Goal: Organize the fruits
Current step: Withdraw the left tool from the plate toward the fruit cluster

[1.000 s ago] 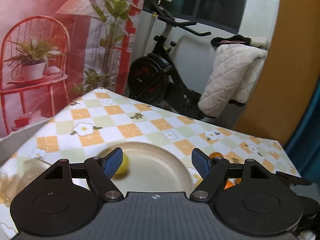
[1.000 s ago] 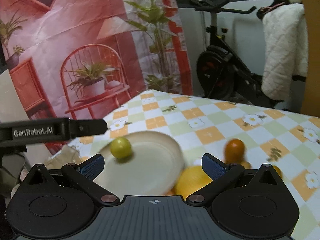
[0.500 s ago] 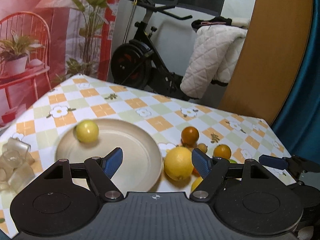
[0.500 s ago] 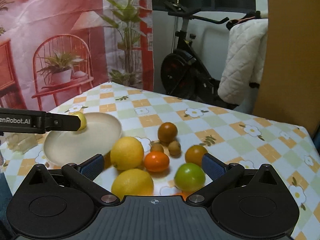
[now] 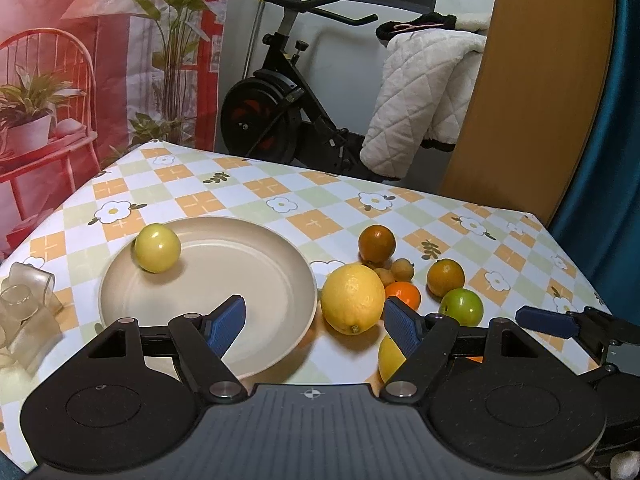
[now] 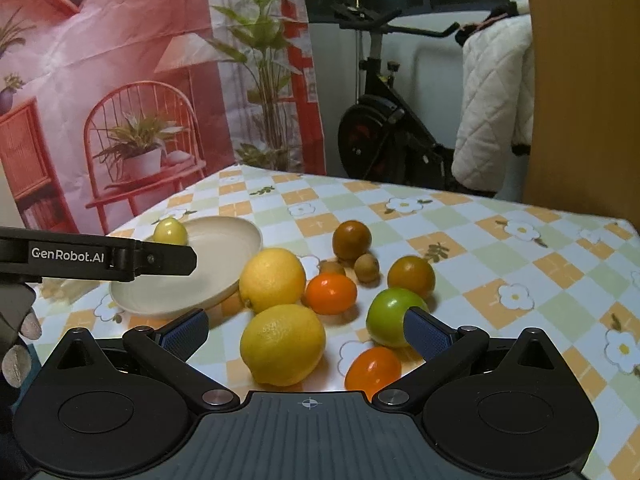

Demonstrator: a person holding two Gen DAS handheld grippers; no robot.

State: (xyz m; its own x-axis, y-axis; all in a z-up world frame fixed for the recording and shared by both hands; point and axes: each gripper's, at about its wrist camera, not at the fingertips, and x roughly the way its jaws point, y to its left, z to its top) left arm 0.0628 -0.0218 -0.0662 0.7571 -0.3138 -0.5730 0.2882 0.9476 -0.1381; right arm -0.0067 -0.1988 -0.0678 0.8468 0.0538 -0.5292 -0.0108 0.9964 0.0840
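Both the left gripper (image 5: pixel 316 320) and right gripper (image 6: pixel 306 334) hover with jaws apart, holding nothing. One yellow fruit (image 5: pixel 157 249) sits in the plate (image 5: pixel 280 304); the lemons (image 6: pixel 282 344) lie right of it on the table (image 5: pixel 240 196).

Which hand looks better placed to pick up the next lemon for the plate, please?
Probably the right: its gripper is open with the near lemon straight ahead between the jaws. The left gripper faces the gap between plate and far lemon.

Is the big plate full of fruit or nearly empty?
Nearly empty. The plate holds just one small yellow fruit near its far rim; the lemons and the rest sit on the tablecloth.
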